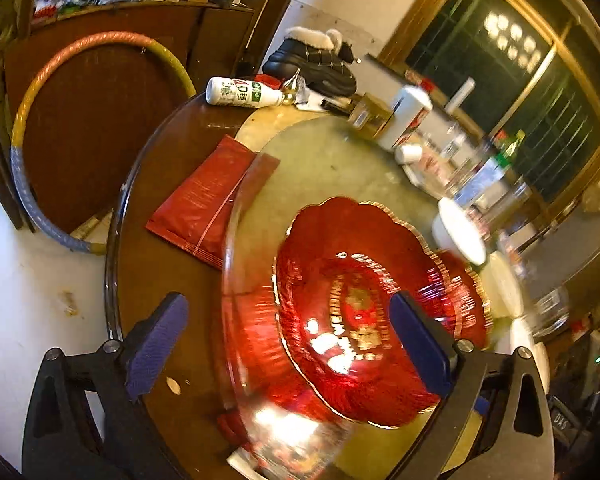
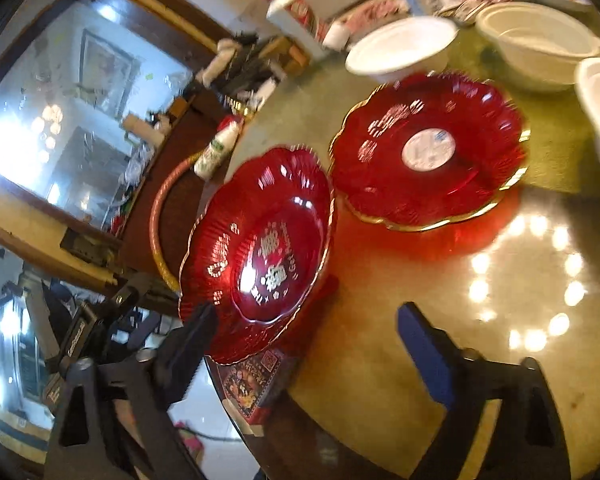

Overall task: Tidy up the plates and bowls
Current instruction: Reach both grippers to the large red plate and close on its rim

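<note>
I'm hovering my left hand-held gripper (image 1: 288,344) over the near plate (image 1: 356,312), jaws spread wide and gripping nothing, since this plate sits closest to the surface (image 1: 332,160) edge. The second plate (image 2: 430,152) is lying flat just beside it, so stacking them looks like the obvious move. My right hand-held gripper (image 2: 304,332) is also released, its left finger reaching the near plate's (image 2: 260,248) rim. White bowls (image 2: 400,46) are waiting behind the plates.

light: warm, dim | glare: lamp ring on glass tabletop (image 2: 528,280) | blur: motion smear | edges: fisheye-bent
</note>
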{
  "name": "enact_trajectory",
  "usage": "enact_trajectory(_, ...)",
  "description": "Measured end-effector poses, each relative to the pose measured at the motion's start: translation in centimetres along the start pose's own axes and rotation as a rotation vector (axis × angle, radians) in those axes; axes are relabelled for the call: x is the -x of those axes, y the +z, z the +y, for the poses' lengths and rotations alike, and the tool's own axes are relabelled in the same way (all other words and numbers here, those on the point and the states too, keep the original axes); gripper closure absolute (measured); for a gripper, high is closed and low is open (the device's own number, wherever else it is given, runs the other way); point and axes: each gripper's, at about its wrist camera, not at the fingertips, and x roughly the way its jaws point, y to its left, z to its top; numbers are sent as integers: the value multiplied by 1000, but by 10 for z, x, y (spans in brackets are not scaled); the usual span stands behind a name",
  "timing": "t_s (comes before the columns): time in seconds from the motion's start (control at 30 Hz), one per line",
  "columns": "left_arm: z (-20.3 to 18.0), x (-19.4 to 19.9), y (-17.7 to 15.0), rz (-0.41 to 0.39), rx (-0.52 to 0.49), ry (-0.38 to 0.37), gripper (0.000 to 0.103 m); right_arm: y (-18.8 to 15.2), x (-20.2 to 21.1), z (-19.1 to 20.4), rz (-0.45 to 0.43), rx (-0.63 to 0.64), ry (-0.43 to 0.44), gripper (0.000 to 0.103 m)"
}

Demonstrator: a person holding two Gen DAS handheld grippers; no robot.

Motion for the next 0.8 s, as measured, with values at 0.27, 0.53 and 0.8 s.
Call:
enact_trajectory(0.27, -16, -42, -6, 107, -115, 112, 78, 13, -36, -6, 49, -43, 6, 70)
enact_trajectory(0.53, -20, -40, -22, 84, -131, 114, 90, 13, -35, -4, -31, -8, -46, 87)
enact_trajectory(0.8, -32, 4, -31, -40, -144, 99, 90, -5, 8, 15, -136, 93, -24, 87)
